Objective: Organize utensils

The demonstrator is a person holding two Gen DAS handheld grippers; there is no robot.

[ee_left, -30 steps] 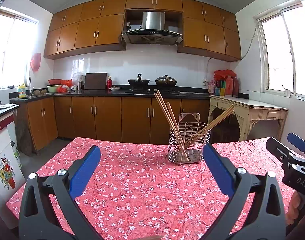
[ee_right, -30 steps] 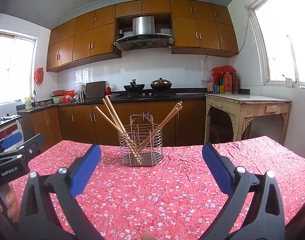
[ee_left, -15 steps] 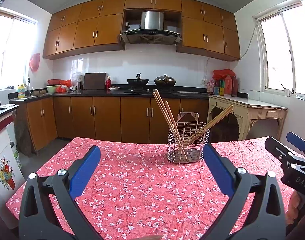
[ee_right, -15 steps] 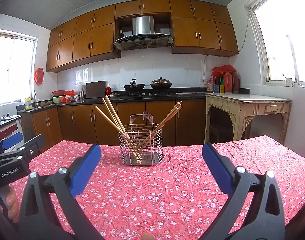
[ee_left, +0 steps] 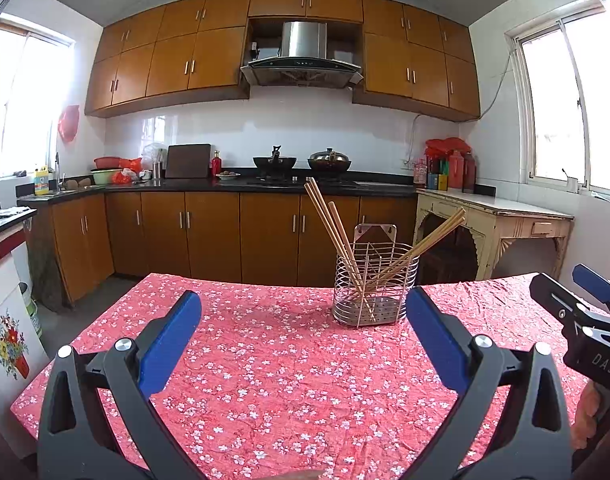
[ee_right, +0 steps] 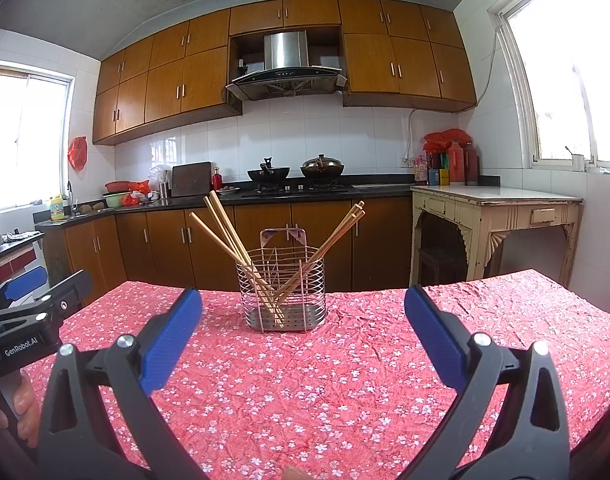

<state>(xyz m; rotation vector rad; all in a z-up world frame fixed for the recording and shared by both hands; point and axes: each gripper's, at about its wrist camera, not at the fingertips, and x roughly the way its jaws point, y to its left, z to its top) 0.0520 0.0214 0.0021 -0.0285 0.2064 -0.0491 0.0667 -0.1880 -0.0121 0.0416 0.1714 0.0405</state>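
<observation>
A table point(ee_right: 345, 392) with a red flowered cloth fills the lower part of both views, and behind it are brown cabinets point(ee_right: 165, 248) and a stove point(ee_right: 297, 188). A wire basket point(ee_right: 281, 292) stands on the cloth with chopsticks point(ee_right: 229, 236) leaning inside. The left gripper point(ee_left: 305, 336) and right gripper point(ee_right: 303, 332) are wide open and hold nothing, with only bare cloth between them and the basket.

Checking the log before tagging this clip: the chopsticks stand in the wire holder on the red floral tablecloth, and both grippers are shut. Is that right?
Not quite. Both the left gripper and the right gripper are open and empty, as each wrist view shows. The chopsticks do stand in the wire holder on the red floral tablecloth.
</observation>
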